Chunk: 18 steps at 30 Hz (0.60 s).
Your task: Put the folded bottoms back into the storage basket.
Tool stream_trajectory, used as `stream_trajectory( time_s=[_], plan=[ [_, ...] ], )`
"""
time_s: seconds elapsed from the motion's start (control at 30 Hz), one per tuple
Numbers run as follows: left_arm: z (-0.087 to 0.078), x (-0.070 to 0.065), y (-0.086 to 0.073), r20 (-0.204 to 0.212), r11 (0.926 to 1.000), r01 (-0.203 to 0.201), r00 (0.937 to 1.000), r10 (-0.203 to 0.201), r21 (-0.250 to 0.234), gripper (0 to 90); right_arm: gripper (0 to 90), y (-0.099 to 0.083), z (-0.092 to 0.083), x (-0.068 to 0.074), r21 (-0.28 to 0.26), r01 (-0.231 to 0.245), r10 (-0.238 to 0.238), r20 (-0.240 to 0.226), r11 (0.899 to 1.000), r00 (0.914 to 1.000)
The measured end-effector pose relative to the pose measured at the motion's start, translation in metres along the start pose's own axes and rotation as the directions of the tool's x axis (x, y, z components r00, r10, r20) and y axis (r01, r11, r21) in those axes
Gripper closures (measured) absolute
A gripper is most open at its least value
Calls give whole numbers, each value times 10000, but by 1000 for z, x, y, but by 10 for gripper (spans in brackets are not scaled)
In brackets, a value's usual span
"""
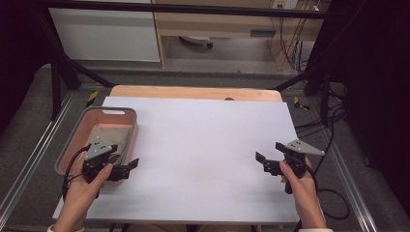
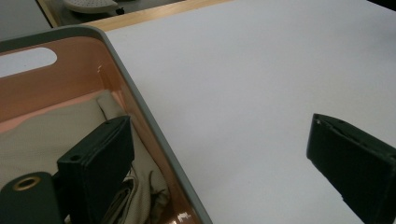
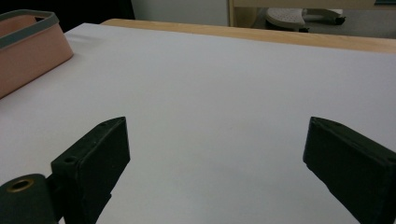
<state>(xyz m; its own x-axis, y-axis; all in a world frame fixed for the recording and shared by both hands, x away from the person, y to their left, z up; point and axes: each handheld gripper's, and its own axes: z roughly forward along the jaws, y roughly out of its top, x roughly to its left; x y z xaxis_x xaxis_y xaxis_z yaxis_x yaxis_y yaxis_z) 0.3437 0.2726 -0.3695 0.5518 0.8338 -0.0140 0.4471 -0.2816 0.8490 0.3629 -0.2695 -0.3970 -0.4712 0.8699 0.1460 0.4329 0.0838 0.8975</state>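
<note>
Beige cloth (image 1: 110, 137) lies crumpled inside the pink basket (image 1: 80, 129) at the white counter's (image 1: 203, 145) left edge, the left claw (image 1: 126, 167) spread astride its near rim (likely poised to reach in), the right claw (image 1: 269, 159) spread, empty, well apart.
</note>
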Motion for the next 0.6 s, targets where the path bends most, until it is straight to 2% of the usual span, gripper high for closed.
stream_trajectory(
  time_s=[0.3, 0.6],
  plan=[
    [-1, -1, -1, 43, 10000, 3, 10000, -3, -44, 79, 75, -24, -4, 0, -19, -164, 164, 48, 9999, 9999],
    [-1, -3, -2, 155, 9999, 25, 9999, -23, -138, 79, 73, -36, -1, 8, -102, 128, -129, -141, 9999, 9998]
  ],
)
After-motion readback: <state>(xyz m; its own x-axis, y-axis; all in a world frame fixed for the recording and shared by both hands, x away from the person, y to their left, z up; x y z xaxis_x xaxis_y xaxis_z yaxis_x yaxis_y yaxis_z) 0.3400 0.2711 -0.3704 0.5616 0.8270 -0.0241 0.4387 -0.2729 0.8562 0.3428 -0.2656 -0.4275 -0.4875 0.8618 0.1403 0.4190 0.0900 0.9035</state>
